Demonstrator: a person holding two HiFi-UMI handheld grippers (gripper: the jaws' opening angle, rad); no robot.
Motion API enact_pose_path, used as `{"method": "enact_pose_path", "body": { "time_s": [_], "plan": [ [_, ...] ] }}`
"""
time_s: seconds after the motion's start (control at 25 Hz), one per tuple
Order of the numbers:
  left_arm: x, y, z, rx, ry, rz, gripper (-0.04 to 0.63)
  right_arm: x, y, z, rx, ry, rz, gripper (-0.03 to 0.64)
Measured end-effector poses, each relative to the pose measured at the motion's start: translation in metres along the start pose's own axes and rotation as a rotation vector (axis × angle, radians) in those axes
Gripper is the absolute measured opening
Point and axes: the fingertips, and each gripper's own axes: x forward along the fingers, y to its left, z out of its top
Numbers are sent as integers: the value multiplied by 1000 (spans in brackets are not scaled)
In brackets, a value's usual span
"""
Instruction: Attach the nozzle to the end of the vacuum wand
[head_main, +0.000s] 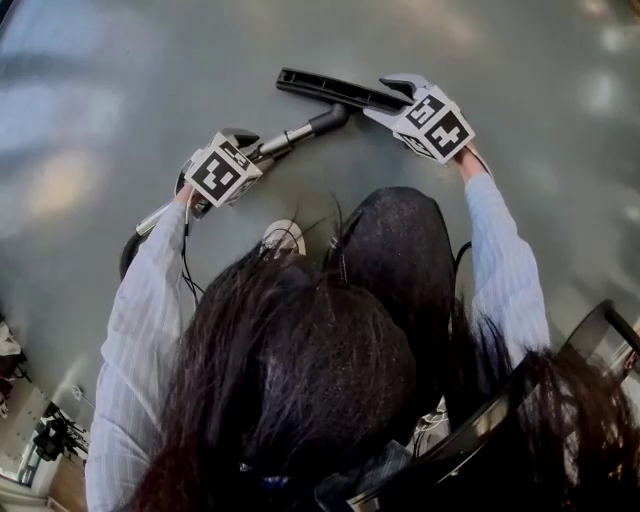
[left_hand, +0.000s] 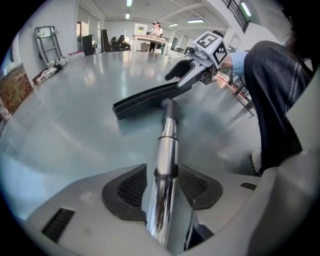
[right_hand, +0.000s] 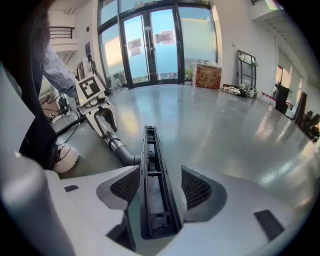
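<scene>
A long black nozzle (head_main: 328, 88) lies on the grey floor, its neck joined to the end of the chrome vacuum wand (head_main: 288, 137). My left gripper (head_main: 247, 146) straddles the wand (left_hand: 165, 165), which runs between the pads with a thin gap on one side; the jaws stand open. My right gripper (head_main: 392, 97) straddles one end of the nozzle (right_hand: 150, 175), open, with a gap between the nozzle and one pad. The left gripper view shows the nozzle (left_hand: 145, 102) and the right gripper (left_hand: 189, 72) ahead. The right gripper view shows the wand (right_hand: 114, 142) and the left gripper (right_hand: 98, 114).
The person's knee (head_main: 400, 240) and a white shoe (head_main: 284, 236) are just behind the wand. A black hose or cable (head_main: 130, 250) trails off at the left. Folded carts (right_hand: 246, 62), a box (right_hand: 207, 76) and glass doors (right_hand: 150, 45) stand far off.
</scene>
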Motion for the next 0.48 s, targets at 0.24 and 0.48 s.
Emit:
{"method": "enact_pose_path", "body": {
  "time_s": [0.24, 0.48],
  "plan": [
    [-43, 14, 36, -166, -247, 27, 186, -45, -9, 22, 148, -200, -32, 242],
    [-46, 31, 39, -348, -332, 49, 184, -37, 8, 44, 305, -308, -2, 241]
  ]
}}
